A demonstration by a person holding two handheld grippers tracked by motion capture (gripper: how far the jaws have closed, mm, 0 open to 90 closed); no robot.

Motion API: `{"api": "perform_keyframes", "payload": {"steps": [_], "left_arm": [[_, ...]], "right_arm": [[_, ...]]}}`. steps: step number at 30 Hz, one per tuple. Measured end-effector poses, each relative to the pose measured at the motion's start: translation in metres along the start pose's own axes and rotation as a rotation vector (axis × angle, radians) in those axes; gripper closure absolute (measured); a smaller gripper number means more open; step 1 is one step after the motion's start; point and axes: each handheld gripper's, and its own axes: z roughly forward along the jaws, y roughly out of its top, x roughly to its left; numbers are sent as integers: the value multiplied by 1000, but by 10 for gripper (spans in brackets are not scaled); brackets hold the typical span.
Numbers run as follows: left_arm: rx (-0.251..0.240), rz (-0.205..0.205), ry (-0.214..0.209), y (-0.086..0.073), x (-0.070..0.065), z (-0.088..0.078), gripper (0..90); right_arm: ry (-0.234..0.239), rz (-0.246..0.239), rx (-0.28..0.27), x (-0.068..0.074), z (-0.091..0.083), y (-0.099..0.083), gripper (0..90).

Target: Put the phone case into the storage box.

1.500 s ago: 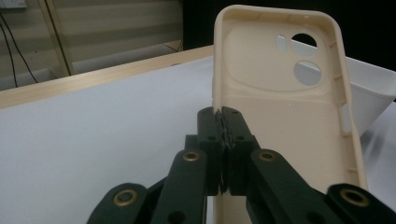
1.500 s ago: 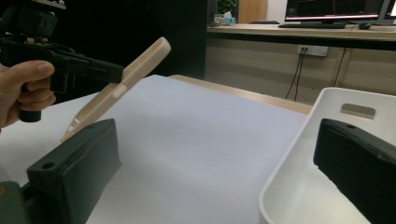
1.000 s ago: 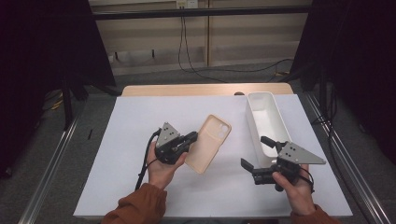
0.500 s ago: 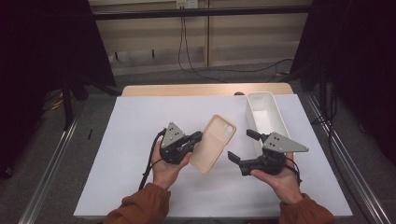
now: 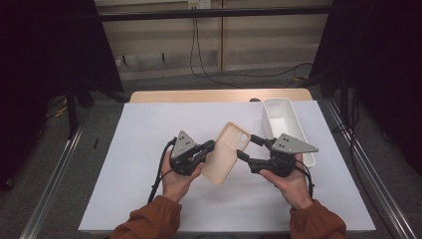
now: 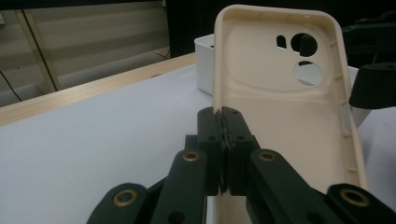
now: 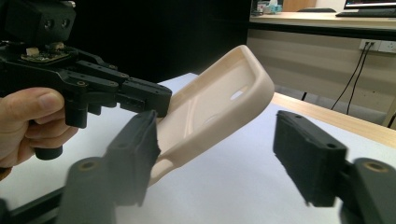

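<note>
The left gripper (image 5: 209, 147), held level above the white sheet (image 5: 149, 129), clamps the long edge of the phone case (image 5: 226, 159), lifting it. The right gripper (image 5: 249, 147), jaws just closing, straddles its far edge unclenched. The left gripper view reveals the case's camera cutouts.

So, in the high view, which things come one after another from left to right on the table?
Left tongs → phone case → right tongs → white tray.

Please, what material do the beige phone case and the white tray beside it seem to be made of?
Phone case: probably soft silicone or rubbery plastic; matte beige, rounded moulded edges, no glare. White tray: likely hard plastic; smooth, thin straight walls, slight sheen. Neither can be confirmed by look alone.
</note>
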Motion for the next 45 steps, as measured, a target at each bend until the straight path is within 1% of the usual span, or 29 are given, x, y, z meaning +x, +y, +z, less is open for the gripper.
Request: {"api": "perform_keyframes", "payload": {"steps": [1, 3, 4, 6, 10, 14, 15, 20, 23, 25, 30, 34, 38, 42, 45], "left_arm": [[0, -2, 1, 0, 0, 0, 877], [1, -1, -1, 0, 0, 0, 877], [1, 1, 0, 0, 0, 0, 878], [1, 0, -2, 0, 0, 0, 877], [-3, 3, -3, 1, -1, -2, 877], [-7, 14, 7, 0, -1, -2, 877], [-6, 10, 9, 0, -2, -2, 877], [-6, 21, 5, -1, -3, -2, 876], [3, 22, 8, -2, -4, 0, 876], [5, 30, 9, -3, -4, 1, 875], [-2, 29, 10, -3, -4, 0, 875], [3, 32, 10, -5, -6, 0, 873], [8, 38, 9, -6, -8, 1, 873], [9, 40, 6, -6, -8, 1, 873], [7, 45, 6, -6, -8, 1, 873]], "right_arm": [[3, 1, 0, -1, 0, 0, 383], [3, 3, -2, -1, 1, -1, 393], [8, 2, 3, -1, 2, -1, 443], [10, -1, 3, -1, 2, -2, 450], [19, -2, 13, 0, 5, -4, 506], [20, 14, 18, -1, 6, -6, 538], [22, 20, 18, -1, 7, -7, 550], [22, 31, 22, -4, 6, -9, 602], [22, 39, 26, -5, 6, -9, 634], [22, 44, 27, -6, 5, -9, 653], [24, 47, 20, -7, 5, -9, 691], [20, 45, 11, -7, 5, -8, 726], [16, 41, -11, -7, 4, -7, 783], [17, 44, -20, -7, 3, -7, 790], [13, 32, -26, -7, 3, -6, 795]]}}
